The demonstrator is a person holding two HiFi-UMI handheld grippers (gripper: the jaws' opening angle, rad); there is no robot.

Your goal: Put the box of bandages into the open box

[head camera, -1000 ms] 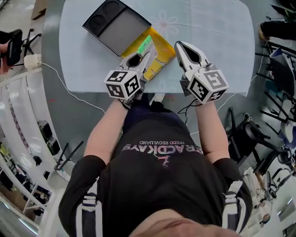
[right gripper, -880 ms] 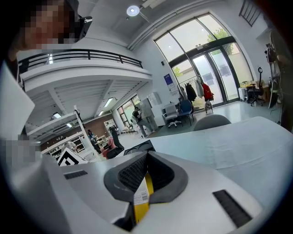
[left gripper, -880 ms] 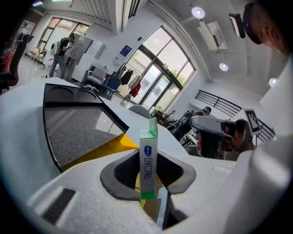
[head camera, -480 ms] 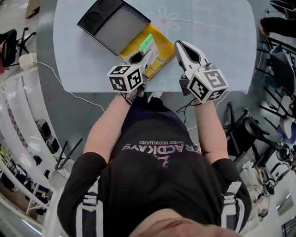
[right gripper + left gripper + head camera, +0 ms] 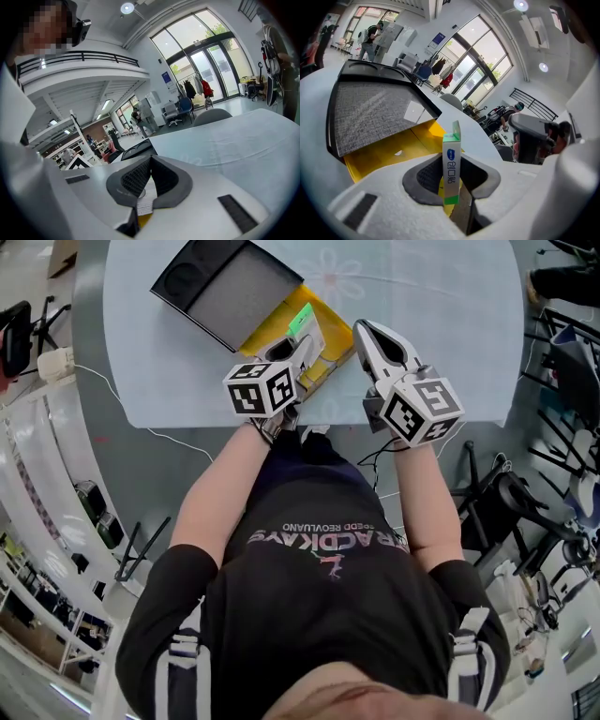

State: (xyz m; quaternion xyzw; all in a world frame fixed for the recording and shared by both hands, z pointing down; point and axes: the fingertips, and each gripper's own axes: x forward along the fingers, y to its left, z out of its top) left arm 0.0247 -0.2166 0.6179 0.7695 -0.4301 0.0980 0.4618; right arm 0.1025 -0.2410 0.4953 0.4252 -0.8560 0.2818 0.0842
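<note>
The left hand-held gripper [image 5: 452, 174] is clamped on the box of bandages [image 5: 451, 161]. This is a slim white carton w/ green ends and blue print. It stands upright betw. the two dark pads, its top flap sticking up past the fingertips.

In the head view the carton is held over the open yellow box [image 5: 323, 352], towards that box's far side. Whether the carton's lower end touches the yellow floor I can't tell, as the gripper body covers it.

The yellow box lies on the pale blue worktop [image 5: 422, 296], near the front edge. Its black lid [image 5: 220, 292] is swung back to the far left, grey lining up, w/ moulded hollows at its far end.

The right hand-held gripper [image 5: 149, 161] has its pads pressed together, tip to tip. Through the gap lower down, a white printed slip [image 5: 146, 199] and a bit of yellow show beneath. In the head view this gripper sits just right of the yellow box's right corner. It points away from the person and is apart from the left one.

The left marker cube [image 5: 261, 390] and the right marker cube [image 5: 422, 409] sit approx. over the worktop's front edge. The person, in a black T-shirt [image 5: 328, 587], is close up against that edge, one forearm reaching to each gripper.
</note>
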